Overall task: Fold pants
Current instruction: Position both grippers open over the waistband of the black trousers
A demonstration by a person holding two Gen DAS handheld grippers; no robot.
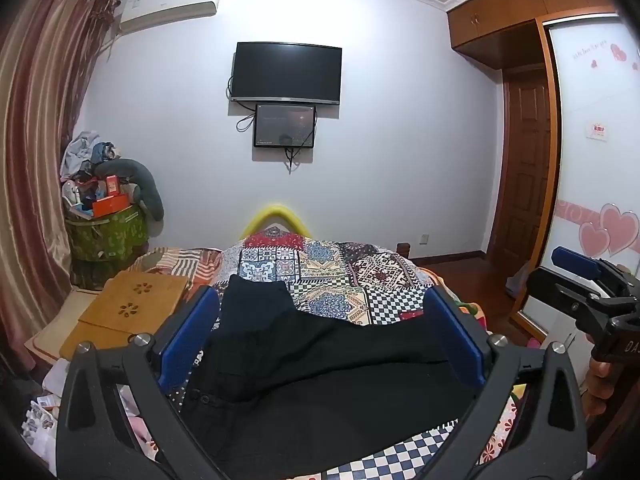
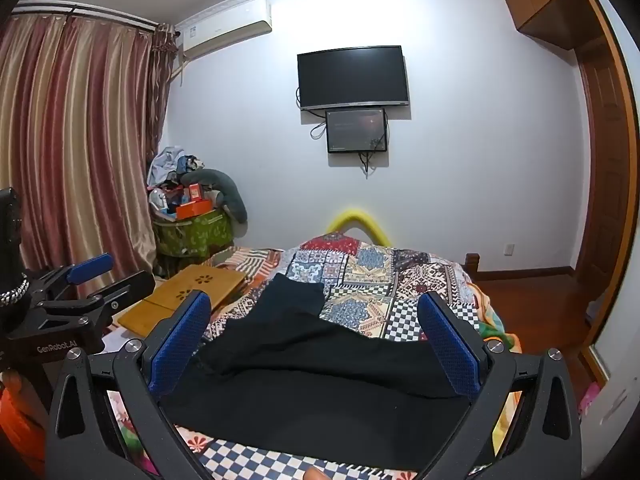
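Black pants [image 1: 320,364] lie spread on the patchwork bedspread [image 1: 340,272], one leg reaching away toward the far left and the rest running across the near bed. They also show in the right wrist view [image 2: 312,360]. My left gripper [image 1: 320,312] is open and empty, held above the pants with its blue pads wide apart. My right gripper [image 2: 316,316] is open and empty too, above the same pants. The right gripper also shows at the right edge of the left wrist view [image 1: 576,276], and the left gripper at the left edge of the right wrist view [image 2: 100,276].
A wooden lap tray [image 1: 132,312] lies on the bed to the left of the pants. A green basket piled with clutter [image 1: 104,232] stands in the far left corner by the curtain. A TV [image 1: 286,72] hangs on the far wall. Wardrobe and door are at right.
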